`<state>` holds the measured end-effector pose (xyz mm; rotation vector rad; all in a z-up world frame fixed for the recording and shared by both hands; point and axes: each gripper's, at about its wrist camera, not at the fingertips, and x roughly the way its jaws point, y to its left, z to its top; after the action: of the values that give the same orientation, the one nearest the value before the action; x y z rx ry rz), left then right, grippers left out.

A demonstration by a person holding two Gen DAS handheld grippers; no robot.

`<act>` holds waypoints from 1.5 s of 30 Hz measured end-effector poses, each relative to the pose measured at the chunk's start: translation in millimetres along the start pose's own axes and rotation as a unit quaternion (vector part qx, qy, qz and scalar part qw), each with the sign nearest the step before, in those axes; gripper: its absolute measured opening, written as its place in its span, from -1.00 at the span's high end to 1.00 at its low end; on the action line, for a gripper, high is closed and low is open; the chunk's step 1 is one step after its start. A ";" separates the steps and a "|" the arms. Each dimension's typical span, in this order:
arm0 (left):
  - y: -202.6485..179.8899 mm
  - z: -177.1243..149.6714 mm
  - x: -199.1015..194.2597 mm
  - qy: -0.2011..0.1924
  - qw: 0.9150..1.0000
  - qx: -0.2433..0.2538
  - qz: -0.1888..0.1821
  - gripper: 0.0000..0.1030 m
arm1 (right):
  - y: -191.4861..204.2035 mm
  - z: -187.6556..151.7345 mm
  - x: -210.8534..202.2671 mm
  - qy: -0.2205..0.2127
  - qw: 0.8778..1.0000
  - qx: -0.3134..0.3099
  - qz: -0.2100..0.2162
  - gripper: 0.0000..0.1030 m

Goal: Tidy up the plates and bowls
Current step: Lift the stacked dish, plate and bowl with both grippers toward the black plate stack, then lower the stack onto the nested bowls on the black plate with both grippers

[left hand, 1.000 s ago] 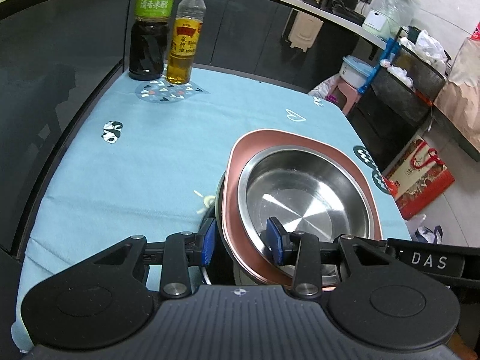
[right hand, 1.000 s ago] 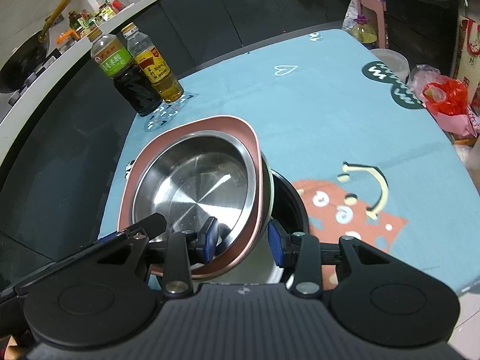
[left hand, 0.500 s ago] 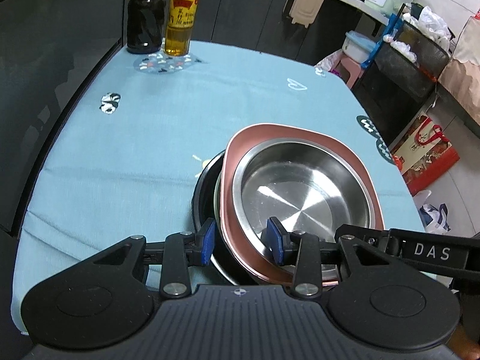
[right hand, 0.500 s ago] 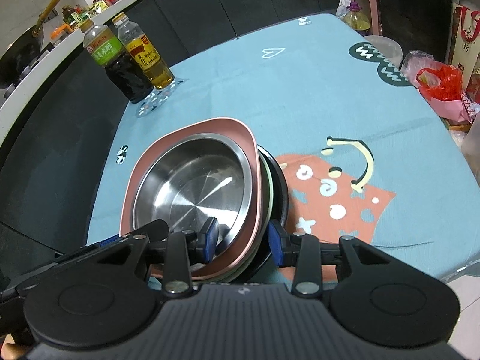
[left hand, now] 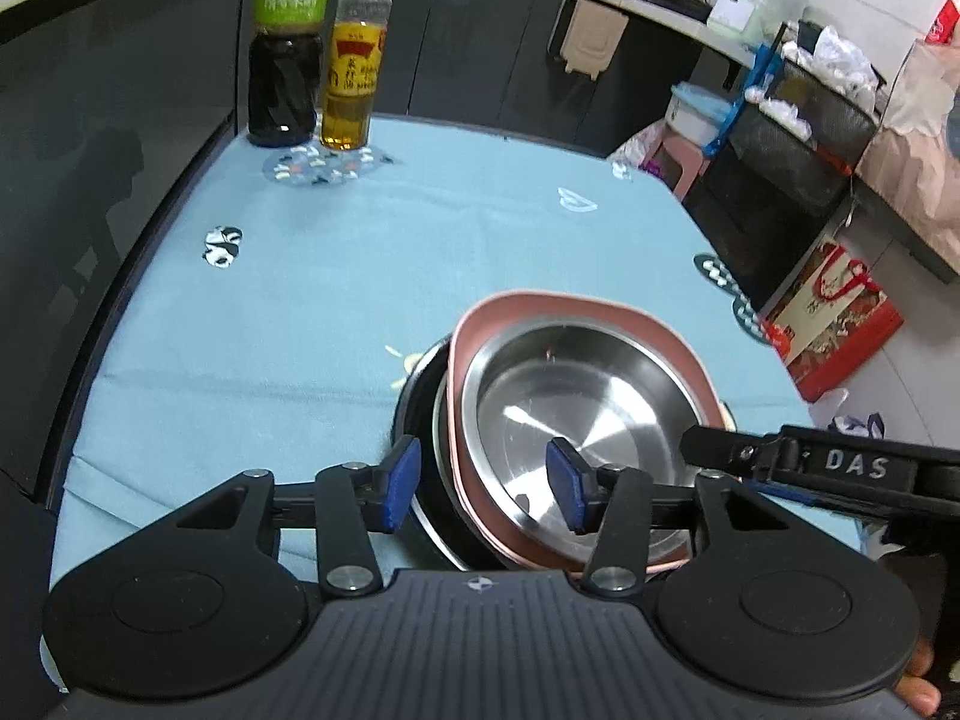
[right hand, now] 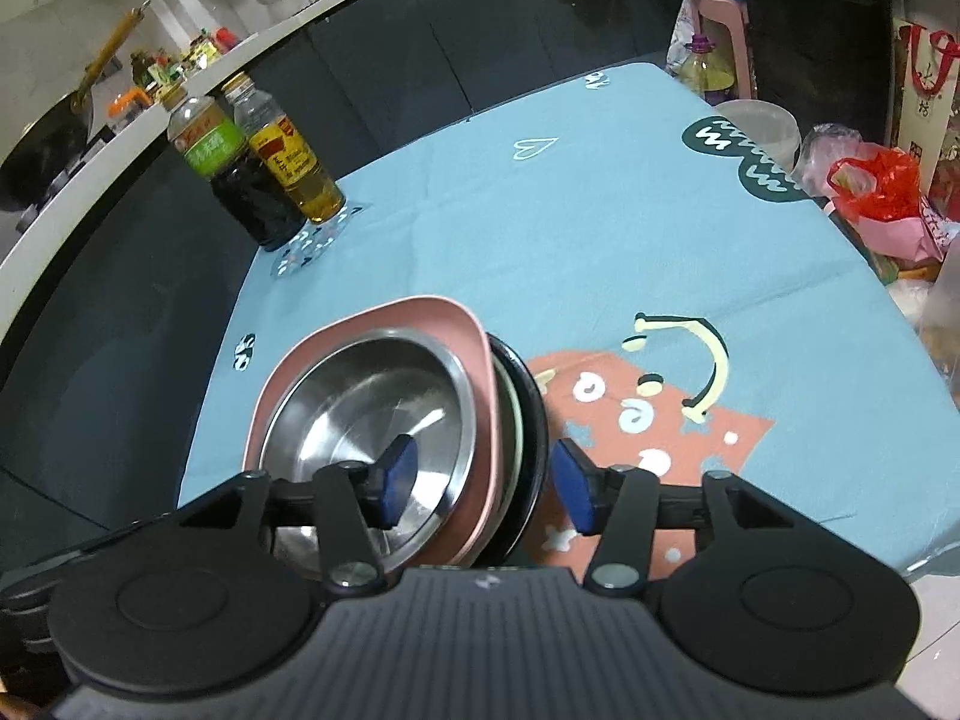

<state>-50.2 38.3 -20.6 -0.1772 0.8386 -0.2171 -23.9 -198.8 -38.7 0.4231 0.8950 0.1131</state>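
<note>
A stack of dishes sits on the blue tablecloth: a steel bowl (left hand: 576, 414) nests in a pink squarish plate (left hand: 648, 324), over a pale plate and a black dish (left hand: 414, 402). The right wrist view shows the same steel bowl (right hand: 366, 408), pink plate (right hand: 420, 312) and black dish (right hand: 534, 414). My left gripper (left hand: 483, 489) is open, its fingers straddling the stack's left rim, one pad inside the bowl. My right gripper (right hand: 483, 483) is open, straddling the right rim. The right gripper's body shows in the left wrist view (left hand: 840, 468).
Two bottles, a dark soy sauce (left hand: 285, 60) and a yellow oil (left hand: 354, 60), stand at the table's far left corner. A red bag (left hand: 834, 318), stool and shelves stand on the floor to the right. A red plastic bag (right hand: 876, 180) lies beyond the table's right edge.
The stack has come down onto the table and sits lower in both views. Both grippers have spread wider around its rims.
</note>
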 end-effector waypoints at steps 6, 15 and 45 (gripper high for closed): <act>7.9 1.1 8.0 0.002 1.000 -0.015 0.008 0.09 | -9.1 -0.7 12.0 0.021 0.999 0.028 0.017 -0.08; 10.5 -0.7 24.7 0.019 1.000 -0.013 0.010 0.09 | -13.9 -1.2 19.7 0.032 0.999 0.035 0.025 -0.15; 25.1 3.2 45.6 0.031 0.998 -0.059 -0.020 -0.29 | -14.1 1.6 38.3 0.059 0.996 0.051 0.046 -0.21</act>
<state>-15.1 50.9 -57.2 -0.2997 0.9104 -0.2115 0.2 -201.8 -71.5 0.5570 1.0011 0.1787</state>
